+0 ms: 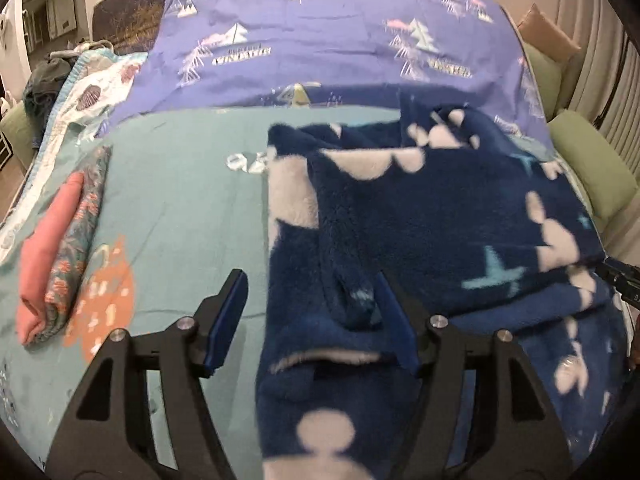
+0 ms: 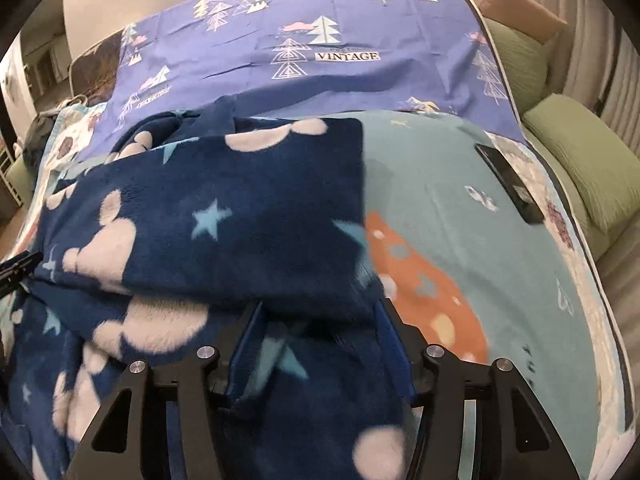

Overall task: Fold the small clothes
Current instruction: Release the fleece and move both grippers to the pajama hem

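A dark blue fleece garment (image 1: 440, 220) with white and light blue shapes lies partly folded on the teal bedsheet (image 1: 180, 200). My left gripper (image 1: 310, 300) stands open over its left edge. The right finger rests against the fleece and the left finger hangs over bare sheet. In the right wrist view the same fleece garment (image 2: 240, 220) has its folded upper layer draped over the tips of my right gripper (image 2: 320, 320). That gripper's jaws stand apart with fleece lying between them, unpinched. The right gripper's tip (image 1: 618, 276) shows at the garment's right edge.
A folded pink and patterned stack (image 1: 52, 256) lies at the sheet's left side. A purple tree-print cloth (image 1: 320, 40) covers the far end. A black phone (image 2: 508, 180) rests on the sheet at right, and green cushions (image 2: 580, 160) line the right side.
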Demonstrator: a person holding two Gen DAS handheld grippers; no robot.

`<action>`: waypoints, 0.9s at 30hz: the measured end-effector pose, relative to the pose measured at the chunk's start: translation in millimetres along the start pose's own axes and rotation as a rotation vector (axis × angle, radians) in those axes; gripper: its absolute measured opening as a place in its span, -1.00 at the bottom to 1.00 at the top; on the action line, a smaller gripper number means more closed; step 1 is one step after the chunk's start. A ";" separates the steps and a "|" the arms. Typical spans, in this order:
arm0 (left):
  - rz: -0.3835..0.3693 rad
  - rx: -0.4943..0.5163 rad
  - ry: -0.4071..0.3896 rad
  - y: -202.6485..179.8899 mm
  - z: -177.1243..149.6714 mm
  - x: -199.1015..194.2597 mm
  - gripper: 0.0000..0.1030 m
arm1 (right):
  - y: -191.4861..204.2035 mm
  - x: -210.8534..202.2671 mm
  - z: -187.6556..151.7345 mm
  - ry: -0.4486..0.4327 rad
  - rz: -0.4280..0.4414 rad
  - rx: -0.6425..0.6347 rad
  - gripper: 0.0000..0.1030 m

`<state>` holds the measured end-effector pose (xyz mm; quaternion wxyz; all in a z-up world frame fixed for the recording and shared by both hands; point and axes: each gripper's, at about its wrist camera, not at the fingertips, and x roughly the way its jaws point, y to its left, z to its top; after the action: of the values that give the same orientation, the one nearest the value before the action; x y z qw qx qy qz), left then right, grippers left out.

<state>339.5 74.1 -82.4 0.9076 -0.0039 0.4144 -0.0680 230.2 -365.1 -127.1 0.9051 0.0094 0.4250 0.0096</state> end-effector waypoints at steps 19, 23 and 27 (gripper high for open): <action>-0.245 0.179 0.019 -65.4 -123.1 -131.1 0.41 | 19.5 -136.8 -125.1 -0.038 0.286 0.001 0.13; -0.329 0.263 0.020 -89.3 -161.4 -159.4 0.41 | 45.6 -153.7 -158.3 -0.029 0.339 -0.059 0.13; -0.364 0.315 0.018 -108.5 -191.6 -178.1 0.41 | 65.6 -168.2 -188.1 -0.032 0.350 -0.125 0.13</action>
<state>66.9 -1.4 -67.5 0.8659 0.0640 0.3994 -0.2942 -22.5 -302.2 -116.2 0.8951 0.0271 0.4008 0.1934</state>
